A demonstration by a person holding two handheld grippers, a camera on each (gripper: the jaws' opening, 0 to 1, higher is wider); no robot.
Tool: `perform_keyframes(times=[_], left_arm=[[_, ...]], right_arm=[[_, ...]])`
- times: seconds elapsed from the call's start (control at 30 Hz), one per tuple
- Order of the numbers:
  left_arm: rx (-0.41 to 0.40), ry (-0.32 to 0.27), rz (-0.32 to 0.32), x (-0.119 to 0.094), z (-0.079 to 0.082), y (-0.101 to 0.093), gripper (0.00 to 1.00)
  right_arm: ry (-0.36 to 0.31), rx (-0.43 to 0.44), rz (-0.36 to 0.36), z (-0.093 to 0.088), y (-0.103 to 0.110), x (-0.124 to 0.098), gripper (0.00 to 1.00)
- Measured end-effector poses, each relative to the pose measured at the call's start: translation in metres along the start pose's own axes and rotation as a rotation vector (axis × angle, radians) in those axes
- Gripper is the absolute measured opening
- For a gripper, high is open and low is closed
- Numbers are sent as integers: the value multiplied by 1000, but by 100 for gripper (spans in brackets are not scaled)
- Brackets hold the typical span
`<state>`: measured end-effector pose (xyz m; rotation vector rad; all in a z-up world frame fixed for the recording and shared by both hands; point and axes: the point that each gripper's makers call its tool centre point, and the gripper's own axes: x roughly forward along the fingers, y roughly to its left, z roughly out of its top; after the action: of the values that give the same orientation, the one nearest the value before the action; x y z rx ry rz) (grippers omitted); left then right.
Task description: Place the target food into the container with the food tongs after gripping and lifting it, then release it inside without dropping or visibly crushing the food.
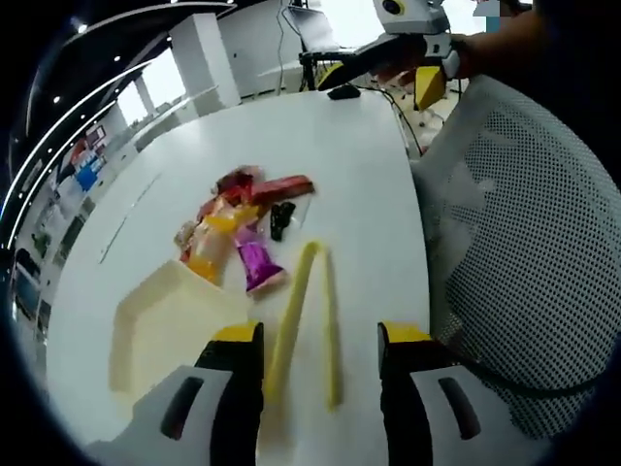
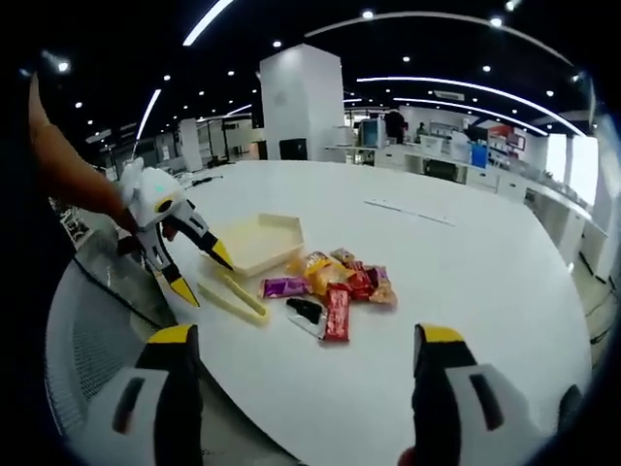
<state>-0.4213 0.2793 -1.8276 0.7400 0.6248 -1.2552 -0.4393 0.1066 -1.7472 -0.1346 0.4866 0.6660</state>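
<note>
Yellow food tongs [image 1: 307, 309] lie flat on the white table [image 1: 359, 165], between the jaws of my left gripper [image 1: 322, 335], which is open and holds nothing. A pile of wrapped snacks [image 1: 239, 225] sits just beyond the tongs. A pale yellow container [image 1: 155, 325] stands left of them, with nothing inside. In the right gripper view my right gripper [image 2: 307, 335] hangs open above the table's near edge, short of the snacks [image 2: 335, 282]. The left gripper [image 2: 205, 278] hovers open over the tongs [image 2: 233, 294], beside the container [image 2: 260, 241].
A white mesh chair [image 1: 524, 243] stands against the table's edge on the right, also seen as chair mesh [image 2: 87, 340]. The right gripper [image 1: 380, 78] is held in a hand at the far side. Desks and office furniture fill the background.
</note>
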Motion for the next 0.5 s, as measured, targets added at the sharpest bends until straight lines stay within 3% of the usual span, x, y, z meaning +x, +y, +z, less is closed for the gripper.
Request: perform_keyframes(times=[0.23,0.5], left_arm=[[-62,18,12,10,-3,4,40],[-30,66,9,16,-9,1,35]], right_arm=[[5,-12,15,1,1,0,89],[6,-1,27,-1,5,-3,88]])
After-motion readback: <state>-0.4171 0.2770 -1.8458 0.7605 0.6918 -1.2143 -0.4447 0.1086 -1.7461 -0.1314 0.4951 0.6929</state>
